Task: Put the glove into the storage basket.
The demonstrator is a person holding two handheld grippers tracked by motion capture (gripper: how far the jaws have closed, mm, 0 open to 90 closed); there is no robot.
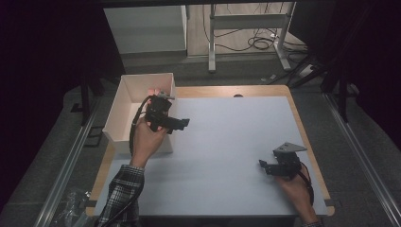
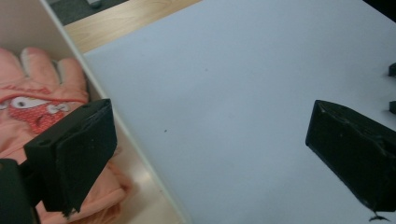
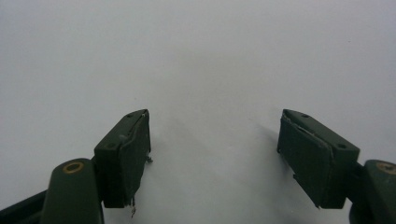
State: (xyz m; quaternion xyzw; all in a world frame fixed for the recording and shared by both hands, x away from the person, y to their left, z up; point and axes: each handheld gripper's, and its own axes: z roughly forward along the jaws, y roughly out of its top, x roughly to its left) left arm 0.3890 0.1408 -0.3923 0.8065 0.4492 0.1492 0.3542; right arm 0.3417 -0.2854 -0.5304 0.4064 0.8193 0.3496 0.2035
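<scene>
A pink glove [image 2: 32, 100] with a cartoon face lies inside the white box [image 1: 124, 106] at the table's left; a bit of the glove [image 1: 152, 90] peeks out behind the hand. My left gripper [image 1: 182, 124] hovers over the box's right wall, pointing right, its jaws wide apart with nothing between them. In the left gripper view the left gripper [image 2: 212, 158] straddles the box wall [image 2: 123, 133] and the white sheet. My right gripper [image 1: 262, 165] rests low at the right front, open and empty; between the jaws of the right gripper [image 3: 215, 154] lies bare white sheet.
A white sheet [image 1: 227, 142] covers the wooden table [image 1: 309, 142]. The box stands at the table's left edge. Beyond the table are a desk frame [image 1: 246, 28] and cables [image 1: 260, 42] on the floor.
</scene>
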